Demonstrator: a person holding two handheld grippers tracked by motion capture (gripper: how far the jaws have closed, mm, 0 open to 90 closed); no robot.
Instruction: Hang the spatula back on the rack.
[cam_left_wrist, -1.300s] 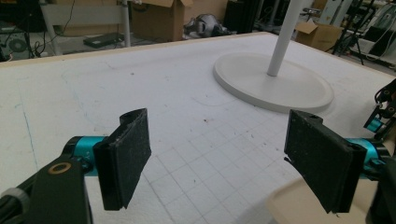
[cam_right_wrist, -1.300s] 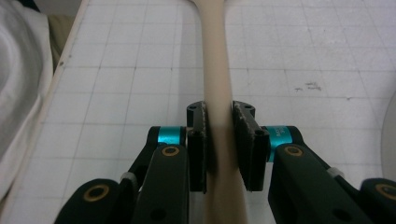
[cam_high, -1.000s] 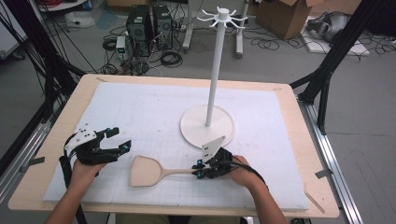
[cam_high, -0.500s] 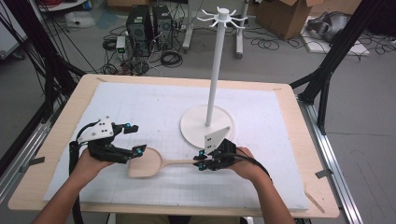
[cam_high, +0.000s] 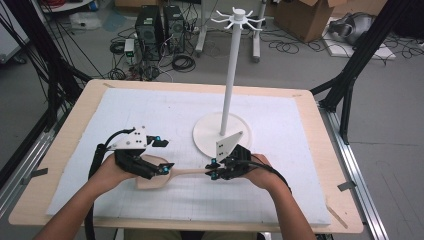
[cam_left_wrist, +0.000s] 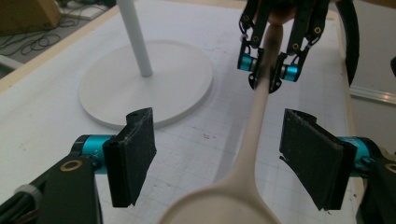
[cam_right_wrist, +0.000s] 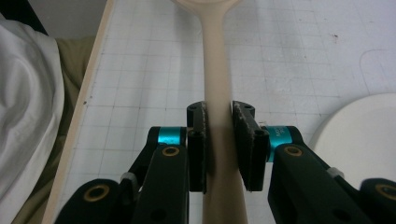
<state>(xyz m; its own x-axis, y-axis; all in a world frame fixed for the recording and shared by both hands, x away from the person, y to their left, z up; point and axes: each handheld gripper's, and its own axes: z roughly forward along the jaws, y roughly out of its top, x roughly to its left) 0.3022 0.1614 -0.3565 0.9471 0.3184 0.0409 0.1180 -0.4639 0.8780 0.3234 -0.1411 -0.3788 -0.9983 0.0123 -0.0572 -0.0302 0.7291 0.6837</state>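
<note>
Scene: I am looking down on a desk (cam_high: 320, 165) covered by a white gridded mat (cam_high: 165, 110); a person's two forearms come in from the near edge, each hand carrying tongs.
Wooden spatula (cam_high: 165, 175): it lies level, near the front of the mat, blade toward my left, handle toward my right.
Right tongs (cam_right_wrist: 219, 142): pressed onto the spatula's handle, one pad on each side; the high view shows them (cam_high: 214, 171) just in front of the stand's base.
Left tongs (cam_left_wrist: 219, 156): spread, with the spatula's neck (cam_left_wrist: 254, 126) running between the pads and touching neither; the jaws have just been closing in on it. In the high view they (cam_high: 162, 155) sit over the blade.
Hook stand (cam_high: 231, 70): a tall white post on a round base (cam_high: 207, 135), hooks at the top, just behind the right hand.
Risk, slipping: I judge the handle is thin and smooth, so a one-ended grip could let the spatula twist or droop.
Risk, pinching: if the left pads close off-centre, they could lever the spatula against the right grip.
Risk, collision: lifting backward could knock the post and tip the stand.
Open room: the mat is bare to the left and behind the left hand; the front desk edge is near both wrists.
</note>
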